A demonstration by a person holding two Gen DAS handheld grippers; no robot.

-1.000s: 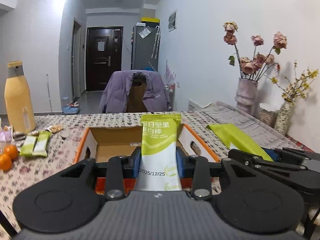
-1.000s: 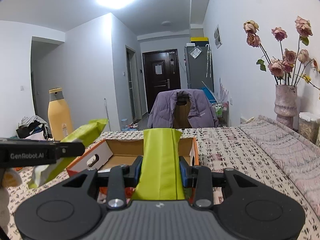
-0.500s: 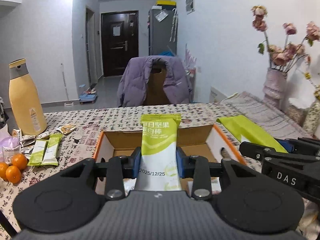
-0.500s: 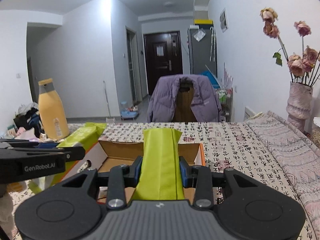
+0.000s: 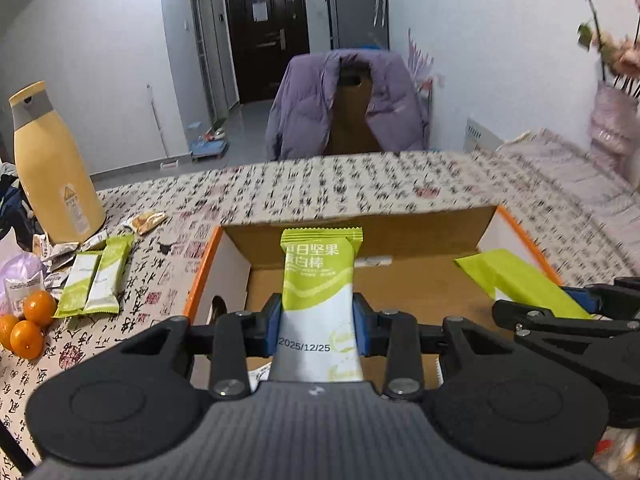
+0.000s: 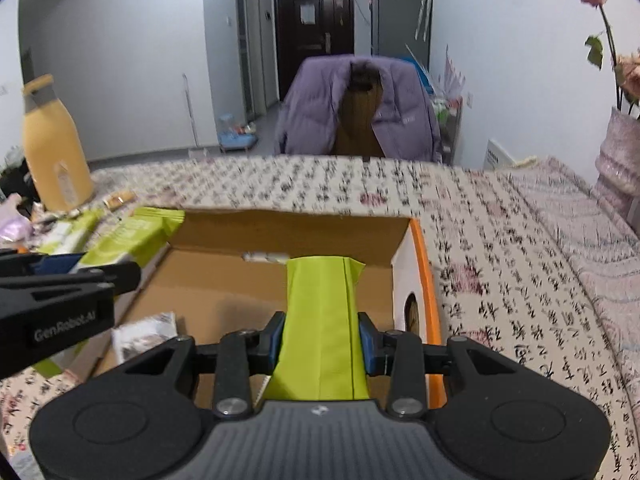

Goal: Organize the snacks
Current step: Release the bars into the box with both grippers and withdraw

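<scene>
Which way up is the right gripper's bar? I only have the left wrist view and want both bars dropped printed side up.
Observer: The right gripper is shut on a green bar whose plain back, with its seam, faces the camera; no print shows.
Operator: Is anything already lying in the box under it?
Observer: Yes, a pale packet lies on the floor of the cardboard box, near its left side.
Operator: Is the right bar over the box at all?
Observer: It is, above the right half, close to the wall with the round hole.
</scene>
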